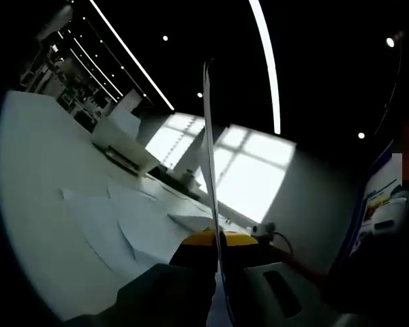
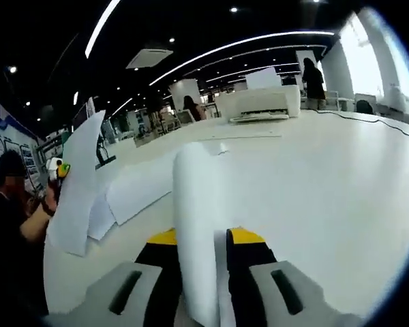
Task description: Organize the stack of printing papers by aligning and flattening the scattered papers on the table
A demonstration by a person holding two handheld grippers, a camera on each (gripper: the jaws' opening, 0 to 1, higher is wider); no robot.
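In the left gripper view my left gripper (image 1: 216, 240) is shut on a white sheet (image 1: 210, 157) that stands edge-on, rising straight up from the jaws. Several loose sheets (image 1: 126, 221) lie fanned on the white table (image 1: 34, 177) to its left. In the right gripper view my right gripper (image 2: 201, 240) is shut on a curled white sheet (image 2: 196, 204) above the table (image 2: 327, 184). At the left of that view the left gripper (image 2: 56, 170) holds its sheet (image 2: 78, 187) upright. Scattered papers (image 2: 140, 187) lie flat between the two.
A white printer (image 1: 123, 142) (image 2: 260, 103) stands at the table's far end, with a cable (image 2: 388, 126) running along the right side. People (image 2: 313, 78) stand in the background. A person (image 2: 13, 204) is close on the left. Bright windows (image 1: 255, 170) lie beyond.
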